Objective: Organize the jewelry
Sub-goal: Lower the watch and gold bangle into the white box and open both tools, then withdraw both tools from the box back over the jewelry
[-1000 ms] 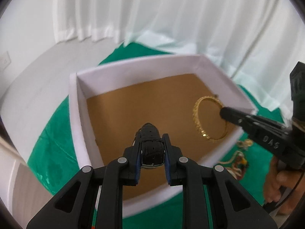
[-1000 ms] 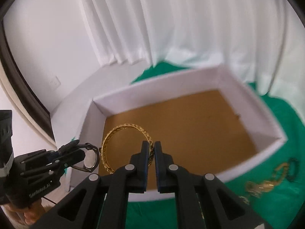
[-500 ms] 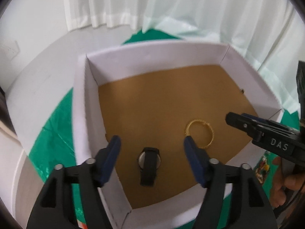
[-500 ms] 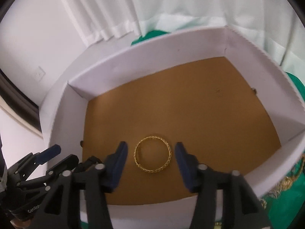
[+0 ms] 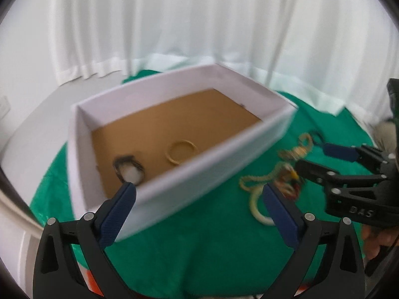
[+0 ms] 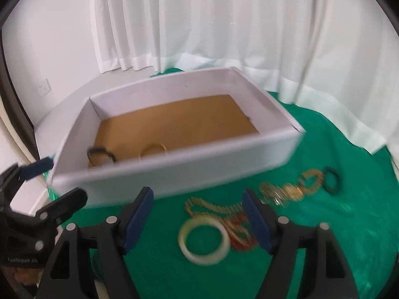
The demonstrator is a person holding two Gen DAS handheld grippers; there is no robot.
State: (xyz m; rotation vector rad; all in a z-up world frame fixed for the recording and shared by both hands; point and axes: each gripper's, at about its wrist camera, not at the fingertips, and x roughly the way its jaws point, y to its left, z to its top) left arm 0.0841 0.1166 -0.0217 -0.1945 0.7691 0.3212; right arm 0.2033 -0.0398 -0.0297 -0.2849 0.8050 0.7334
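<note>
A white box (image 5: 204, 159) with a brown floor stands on a green cloth (image 5: 199, 254). Inside it lie a black watch (image 5: 128, 168) and a gold bangle (image 5: 181, 148). In the right wrist view the watch (image 6: 101, 155) and the bangle (image 6: 153, 148) show behind the near wall of the box (image 6: 174, 174). My left gripper (image 5: 199, 193) hangs in front of the box, its jaws opening and empty. My right gripper (image 6: 198, 196) hovers above loose jewelry, its jaws also opening and holding nothing. A pale bangle (image 6: 204, 243) lies on the cloth beneath it.
On the cloth right of the box lie a gold chain (image 6: 212, 206), red beads (image 6: 239, 234), gold pieces (image 6: 289, 189) and a black ring (image 6: 333, 180). White curtains hang behind. A hand (image 5: 376, 239) holds the right gripper (image 5: 316, 158). The left gripper (image 6: 59, 179) shows at the left edge.
Both grippers opened and let go: the watch and the gold bangle now lie on the box floor. Both pulled back out of the box, toward the loose jewelry on the cloth.
</note>
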